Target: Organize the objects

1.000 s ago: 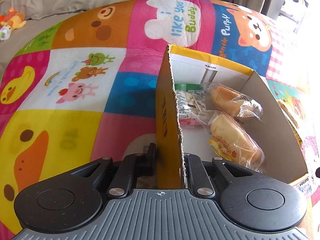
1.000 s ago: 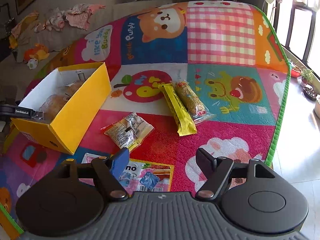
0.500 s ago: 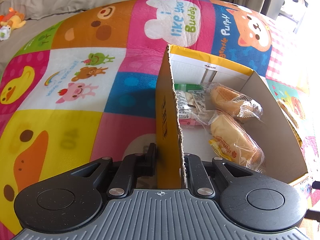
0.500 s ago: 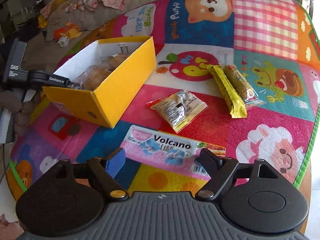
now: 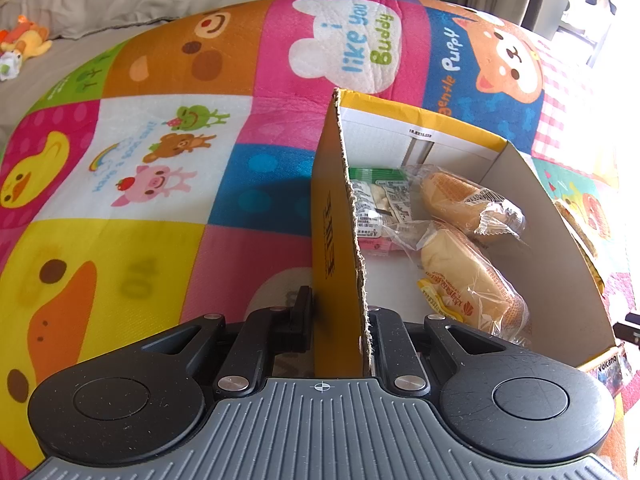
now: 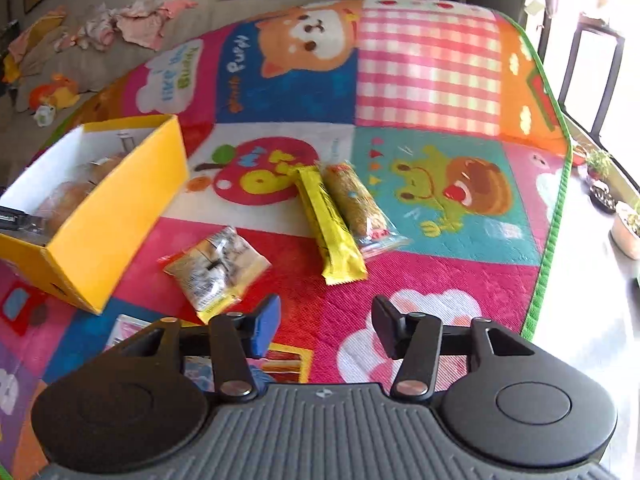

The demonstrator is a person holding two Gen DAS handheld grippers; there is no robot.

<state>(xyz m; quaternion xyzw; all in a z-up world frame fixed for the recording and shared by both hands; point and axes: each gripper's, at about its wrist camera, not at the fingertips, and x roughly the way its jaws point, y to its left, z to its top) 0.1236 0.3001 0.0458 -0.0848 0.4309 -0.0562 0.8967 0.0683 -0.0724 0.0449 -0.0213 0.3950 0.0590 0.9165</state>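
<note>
My left gripper [image 5: 338, 320] is shut on the near wall of a yellow cardboard box [image 5: 334, 240]. The box holds two wrapped buns [image 5: 468, 280] and a small snack packet [image 5: 380, 204]. The box also shows at the left in the right wrist view [image 6: 120, 208]. My right gripper [image 6: 326, 320] is open and empty above the play mat. Ahead of it lie a small snack packet [image 6: 216, 268], a yellow bar [image 6: 330, 228] and a clear-wrapped grain bar [image 6: 356, 204]. A flat Volcano pack [image 6: 192, 360] lies under its left finger, mostly hidden.
Everything lies on a colourful cartoon play mat [image 6: 428, 80]. Its green edge [image 6: 556, 208] runs along the right, with bare floor and potted plants [image 6: 624, 224] beyond. A sofa with clothes and toys [image 6: 100, 32] stands at the back left.
My right gripper has swung right and forward, so the Volcano pack has slid under it and the bars sit ahead. My left gripper and the box have not moved.
</note>
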